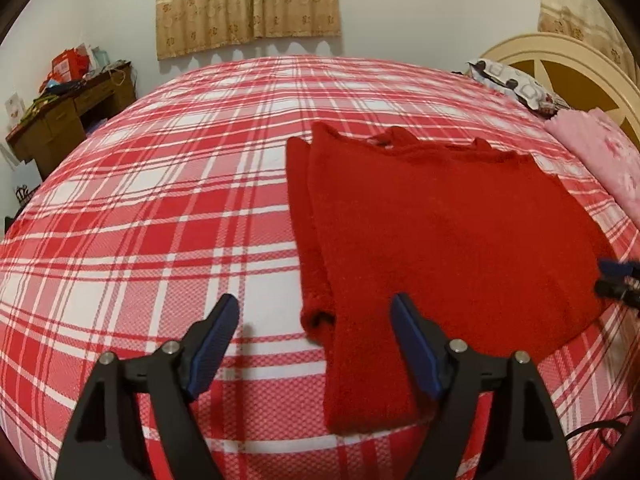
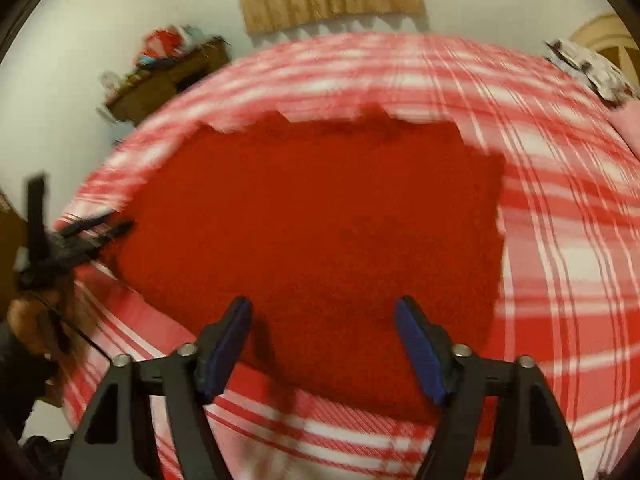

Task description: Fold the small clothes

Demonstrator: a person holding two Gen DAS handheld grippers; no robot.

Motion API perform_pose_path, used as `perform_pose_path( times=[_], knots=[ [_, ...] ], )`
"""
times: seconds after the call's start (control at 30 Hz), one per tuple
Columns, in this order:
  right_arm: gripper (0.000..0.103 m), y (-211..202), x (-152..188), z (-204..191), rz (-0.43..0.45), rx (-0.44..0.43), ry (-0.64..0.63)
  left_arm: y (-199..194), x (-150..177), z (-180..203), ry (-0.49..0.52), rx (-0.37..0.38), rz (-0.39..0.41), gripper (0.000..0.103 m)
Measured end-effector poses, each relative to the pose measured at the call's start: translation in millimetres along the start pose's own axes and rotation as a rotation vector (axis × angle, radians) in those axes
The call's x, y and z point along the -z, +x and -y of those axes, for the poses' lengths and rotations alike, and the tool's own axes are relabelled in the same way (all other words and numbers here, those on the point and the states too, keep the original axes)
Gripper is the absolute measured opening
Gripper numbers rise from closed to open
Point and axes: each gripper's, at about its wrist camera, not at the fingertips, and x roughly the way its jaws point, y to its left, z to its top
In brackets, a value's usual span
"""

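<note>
Red-and-white plaid covers the bed point(image 1: 160, 208) that fills both of our views, and everything we handle lies on it. Ahead of our left hand-held gripper point(image 1: 316, 320) and reaching off to its right, the red knitted sweater point(image 1: 440, 232) lies flat on the plaid with its neckline at the far end. One sleeve is laid down along its left side, and the cuff ends just beyond the gap between the left gripper's fingers. The hem corner nearest us runs under the right finger of that gripper.

From the right wrist, the same sweater point(image 2: 320, 220) spreads directly in front of our right hand-held gripper point(image 2: 324, 324), its near edge passing just under the fingertips. This view is smeared by motion.

Beyond the sweater, to the far right of the left gripper, a pink blanket point(image 1: 600, 160) and a patterned pillow point(image 1: 516, 84) lie against the cream headboard point(image 1: 568, 60). Far off to the left stands a wooden desk point(image 1: 72, 116) piled with clutter, and a beige curtain point(image 1: 248, 4) hangs on the wall straight ahead.

Both grippers stand with their blue-padded fingers point(image 1: 212, 344) apart, and nothing is clamped between them. Each shows at the edge of the other's view: the right one point(image 1: 620, 284) at the sweater's right side, the left one point(image 2: 96, 232) at its left side. In those blurred glimpses we cannot tell whether either touches the knit.
</note>
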Motion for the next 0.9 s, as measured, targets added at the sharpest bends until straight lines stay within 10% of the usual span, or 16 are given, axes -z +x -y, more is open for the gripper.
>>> perform_pose_path(
  times=[0.37,0.63,0.9],
  knots=[
    [0.065,-37,-17,20,0.126,0.064,0.086,3,6,-9,-0.042,-0.004,0.012,0.096],
    [0.010,-17,-23,56,0.066,-0.026,0.195,2,11,-11,-0.050,-0.008,0.012,0.099],
    [0.008,-26,0,59,0.084,0.024,0.167,3,11,-9,-0.056,-0.006,0.006,0.101]
  ],
)
